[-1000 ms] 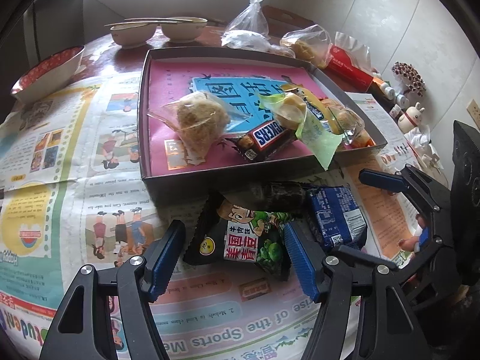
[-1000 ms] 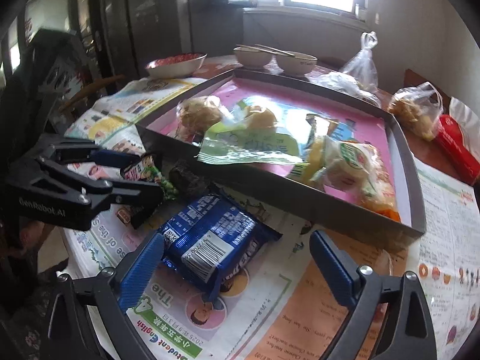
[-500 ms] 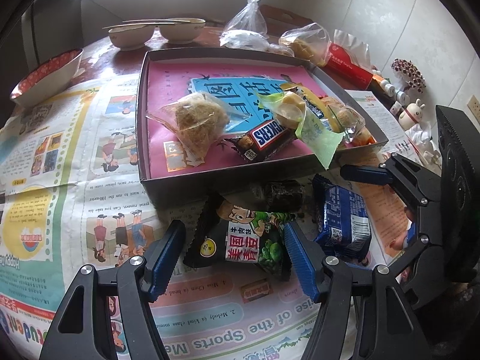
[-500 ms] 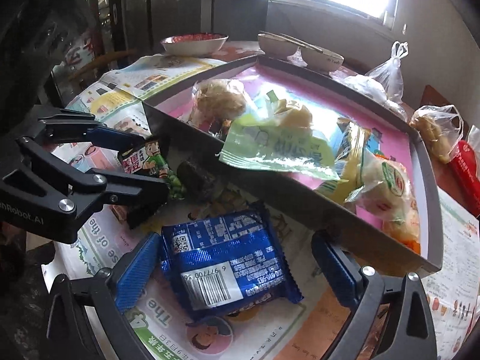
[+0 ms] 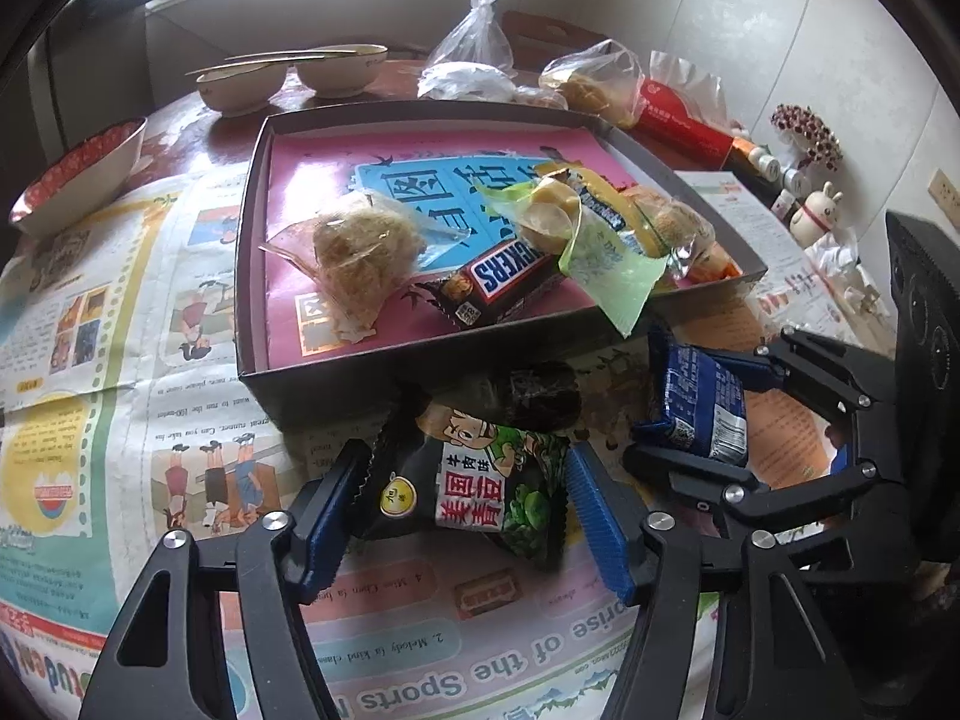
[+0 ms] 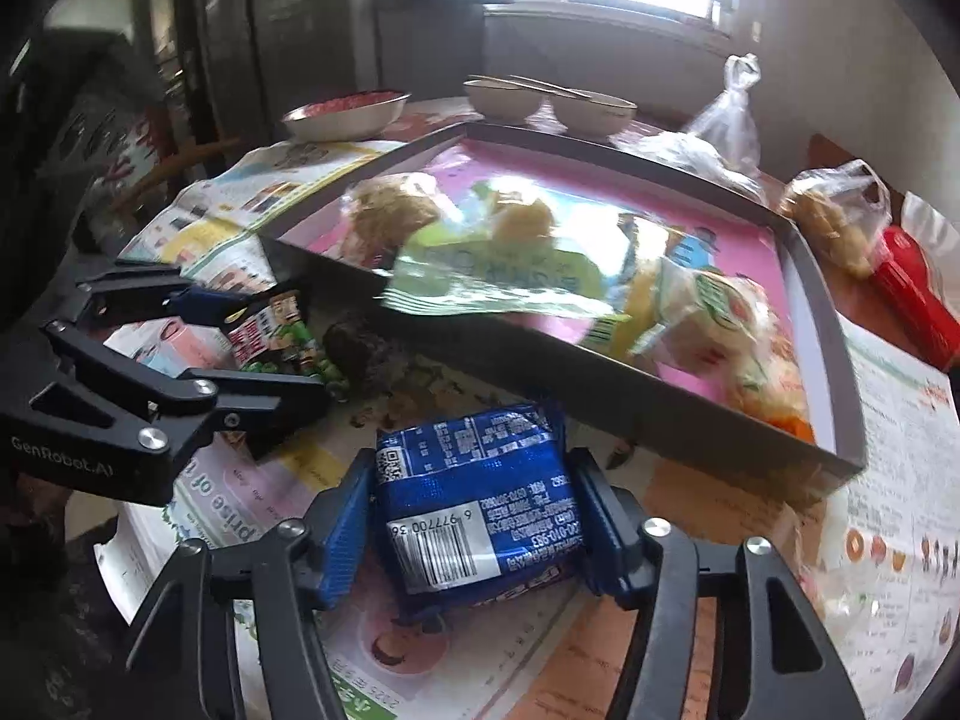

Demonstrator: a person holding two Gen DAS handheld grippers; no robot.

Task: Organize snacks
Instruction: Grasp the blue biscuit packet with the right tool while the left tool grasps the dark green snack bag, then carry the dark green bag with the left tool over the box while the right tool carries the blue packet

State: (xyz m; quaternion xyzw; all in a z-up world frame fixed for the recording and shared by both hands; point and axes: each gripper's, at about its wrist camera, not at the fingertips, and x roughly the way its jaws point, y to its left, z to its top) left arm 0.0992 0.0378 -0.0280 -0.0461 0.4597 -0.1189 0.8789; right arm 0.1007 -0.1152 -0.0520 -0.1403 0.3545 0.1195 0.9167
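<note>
A black and green pea snack packet (image 5: pixel 474 480) lies on the newspaper in front of the box. My left gripper (image 5: pixel 462 510) straddles it; its jaws are closing and the blue pads touch both packet edges. My right gripper (image 6: pixel 474 492) has its jaws closing on a blue biscuit packet (image 6: pixel 480 510), which is squeezed between the pads. In the left wrist view that packet (image 5: pixel 702 402) stands tipped up in the right gripper (image 5: pixel 702 414). The grey box (image 5: pixel 252 240) with a pink floor holds a Snickers bar (image 5: pixel 510 276) and several wrapped snacks. A dark wrapped lump (image 5: pixel 534 396) lies against the box's front wall.
Newspaper (image 5: pixel 120 330) covers the table. Two pale bowls (image 5: pixel 240 84) with chopsticks and a red-patterned bowl (image 5: pixel 78 168) stand behind and left of the box. Plastic bags (image 5: pixel 474 54), a red packet (image 5: pixel 684 126) and small figurines (image 5: pixel 810 216) crowd the back right.
The right jaws closed from wide apart onto the blue packet, which now stands tipped up between the pads. The left jaws narrowed a little around the pea packet. Neither hand shifted much.
</note>
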